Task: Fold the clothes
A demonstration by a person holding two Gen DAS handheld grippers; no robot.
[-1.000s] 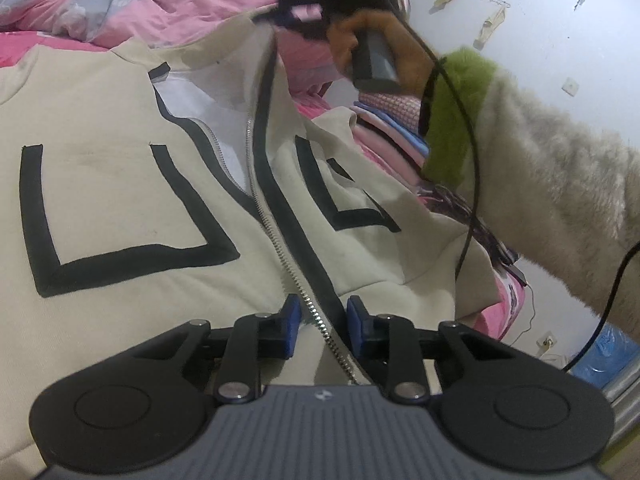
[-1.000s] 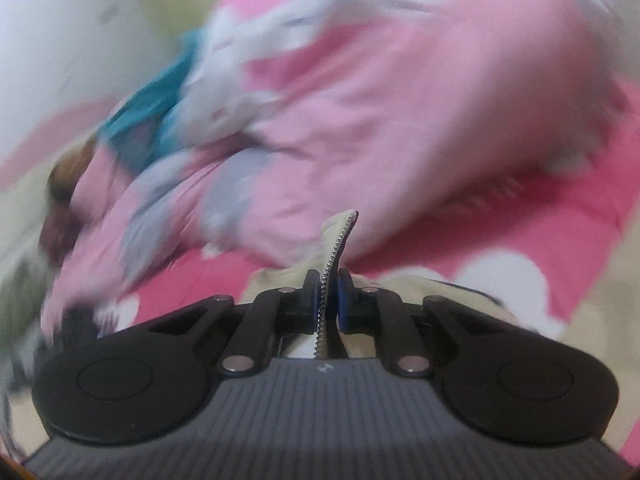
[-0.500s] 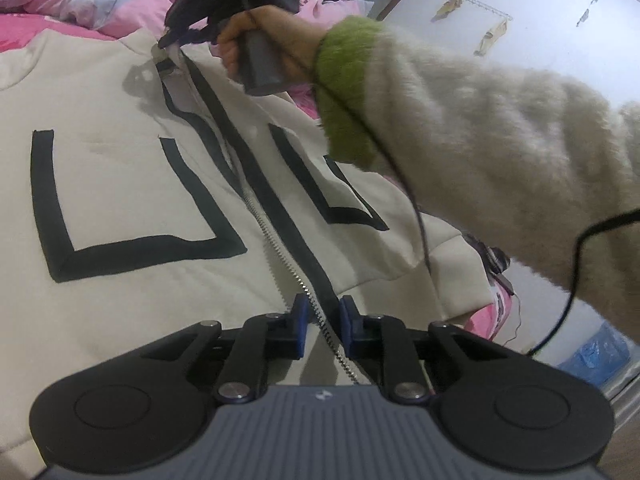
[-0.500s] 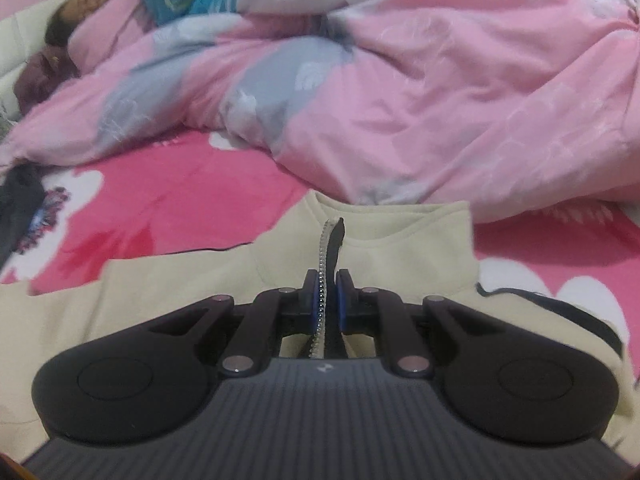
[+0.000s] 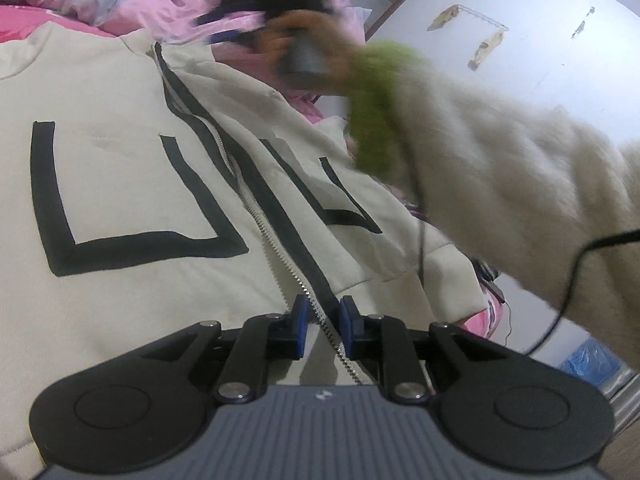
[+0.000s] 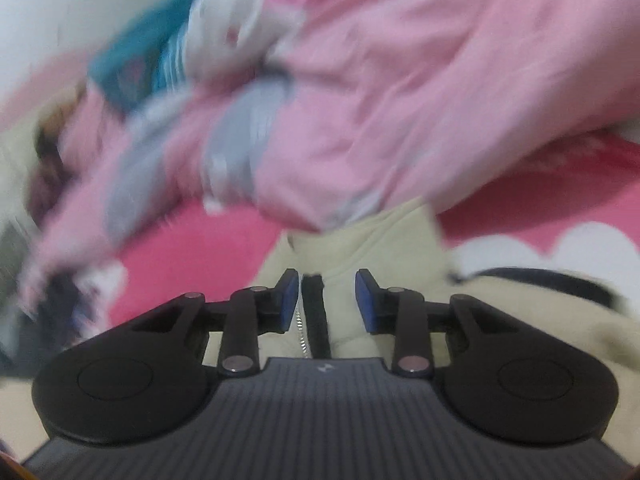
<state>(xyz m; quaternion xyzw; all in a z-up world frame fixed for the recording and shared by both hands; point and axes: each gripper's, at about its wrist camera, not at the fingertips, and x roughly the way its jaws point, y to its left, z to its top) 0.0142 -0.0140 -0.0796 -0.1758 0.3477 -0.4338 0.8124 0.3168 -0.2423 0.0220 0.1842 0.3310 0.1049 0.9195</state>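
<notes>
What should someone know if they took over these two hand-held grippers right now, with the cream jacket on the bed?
Left gripper: jaws narrow around the zipper edge near the jacket's hem; I cannot tell whether they pinch it.
Right gripper: jaws have just been opening; the zipper edge at the collar lies between them, unclamped.
Cream jacket: lying front up on the bed, front edges brought together.
Done: jacket laid out.
Left: apparently every fold.

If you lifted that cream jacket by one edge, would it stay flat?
Probably not. The jacket already creases softly over the bed, so it would likely droop. Its open zipper edge could swing loose. It looks thick, perhaps fairly heavy.
</notes>
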